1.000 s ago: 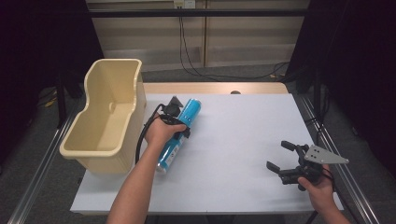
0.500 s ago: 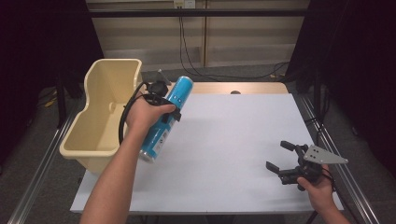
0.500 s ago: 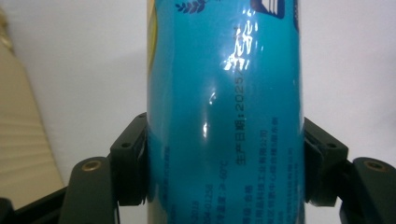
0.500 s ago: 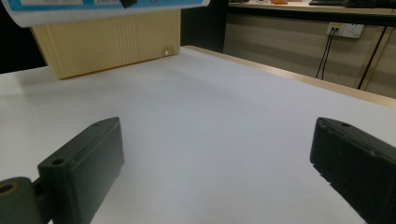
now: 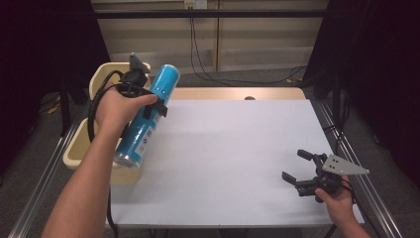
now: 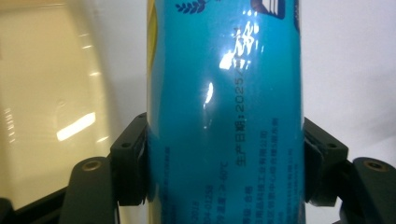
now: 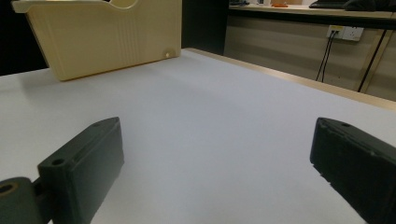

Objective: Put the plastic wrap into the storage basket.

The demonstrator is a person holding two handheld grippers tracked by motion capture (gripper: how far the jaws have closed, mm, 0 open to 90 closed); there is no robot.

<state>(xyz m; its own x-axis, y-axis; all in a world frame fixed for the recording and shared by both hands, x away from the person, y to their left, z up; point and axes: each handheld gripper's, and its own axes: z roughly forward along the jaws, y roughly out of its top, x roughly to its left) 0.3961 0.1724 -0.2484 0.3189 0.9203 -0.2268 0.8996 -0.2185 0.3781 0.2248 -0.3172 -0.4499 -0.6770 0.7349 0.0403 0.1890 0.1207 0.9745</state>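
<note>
Blue can [image 5: 147, 116] hangs in the air at about ten o'clock over the counter [image 5: 233, 148], tilted, its top toward one o'clock and its base toward seven, above the counter's left edge and the near rim of the cream bin [image 5: 79, 151]. We see from the high view that the left hand-held gripper [image 5: 154, 105] grasps it around the middle, with the person's left hand [image 5: 116, 106] wrapped over the gripper body and a black cable looping down at nine o'clock. The left gripper view adds what the high view cannot give: both black pads pressed flat on the can [image 6: 224, 116] at three and nine o'clock, printed text and a date running along the label, and the bin's pale wall [image 6: 51, 93] behind at nine o'clock. The can's two ends are cut off there.

Near five o'clock on the counter, the right hand-held gripper [image 5: 294, 166] rests low in the person's right hand [image 5: 339, 203], jaws spread and holding nothing. Its own view confirms the wide gap over bare white surface [image 7: 210, 140], with the bin [image 7: 102, 37] far off at eleven o'clock. We cannot make out the bin's inside; the arm and can hide most of it.
</note>
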